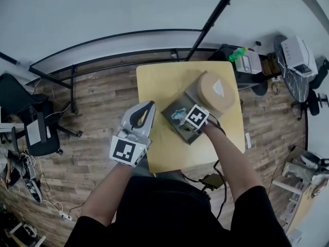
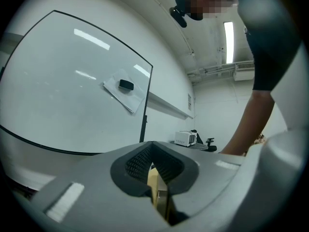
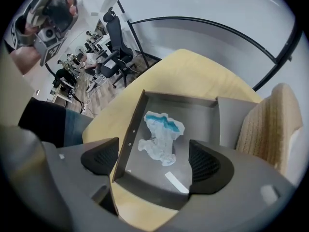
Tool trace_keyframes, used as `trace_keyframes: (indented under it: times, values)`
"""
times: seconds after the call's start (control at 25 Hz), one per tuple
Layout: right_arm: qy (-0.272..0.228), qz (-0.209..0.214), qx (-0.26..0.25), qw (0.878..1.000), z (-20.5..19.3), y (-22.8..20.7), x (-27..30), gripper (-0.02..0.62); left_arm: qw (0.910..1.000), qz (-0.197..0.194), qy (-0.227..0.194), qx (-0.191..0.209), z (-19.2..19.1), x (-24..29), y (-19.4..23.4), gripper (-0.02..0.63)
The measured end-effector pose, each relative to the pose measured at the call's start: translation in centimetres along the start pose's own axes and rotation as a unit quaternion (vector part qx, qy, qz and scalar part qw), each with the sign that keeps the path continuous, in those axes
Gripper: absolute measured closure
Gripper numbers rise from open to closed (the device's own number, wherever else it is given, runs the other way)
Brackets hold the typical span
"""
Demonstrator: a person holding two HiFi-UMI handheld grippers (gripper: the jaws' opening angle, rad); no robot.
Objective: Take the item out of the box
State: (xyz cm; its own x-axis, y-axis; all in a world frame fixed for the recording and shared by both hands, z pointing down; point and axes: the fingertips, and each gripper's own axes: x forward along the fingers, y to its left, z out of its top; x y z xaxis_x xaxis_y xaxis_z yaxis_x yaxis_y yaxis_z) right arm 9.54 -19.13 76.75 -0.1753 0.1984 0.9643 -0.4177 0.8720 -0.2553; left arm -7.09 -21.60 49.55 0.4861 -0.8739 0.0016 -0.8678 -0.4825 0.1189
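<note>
Yellow table (image 1: 159,84) carries the grey box (image 3: 129,139) | crumpled white-and-blue item (image 3: 161,135) lies on the box floor, near its left wall | right gripper (image 3: 154,161) hangs just above it, jaws well apart, pads touching nothing | left gripper (image 2: 153,164) off the table's left edge, jaws pressed together, empty

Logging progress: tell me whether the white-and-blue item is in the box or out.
In. The crumpled white-and-blue item lies on the grey box floor; the right gripper hovers open, not touching it.
</note>
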Motion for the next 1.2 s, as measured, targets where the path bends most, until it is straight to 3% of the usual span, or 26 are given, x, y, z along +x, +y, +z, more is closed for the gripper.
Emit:
trace_keyframes:
  times: [0.16,0.4,0.6,1.0,1.2]
  values:
    - [-0.017,-0.019,-0.017,1.0,1.5,-1.2,1.0,0.14,1.0,0.0,0.007,0.0,-1.0,-0.6,0.2,0.606]
    - [-0.004,-0.028,-0.003,1.0,0.9,-2.5,2.3,0.172,0.9998,0.002,0.018,-0.004,-2.3,-1.1,0.1,0.606]
    - [-0.002,-0.03,-0.004,1.0,1.0,-2.5,3.0,0.264,0.9993,0.004,0.035,-0.011,-3.3,-1.7,0.2,0.606]
    - [0.029,-0.012,0.026,0.999,-0.4,-1.0,3.6,0.448,0.9995,0.0,0.032,-0.007,-3.4,-2.2,0.3,0.606]
    - [0.028,-0.01,0.026,0.999,-0.7,-0.3,3.7,0.5,0.9983,-0.001,0.055,-0.019,-3.5,-2.4,-0.2,0.606]
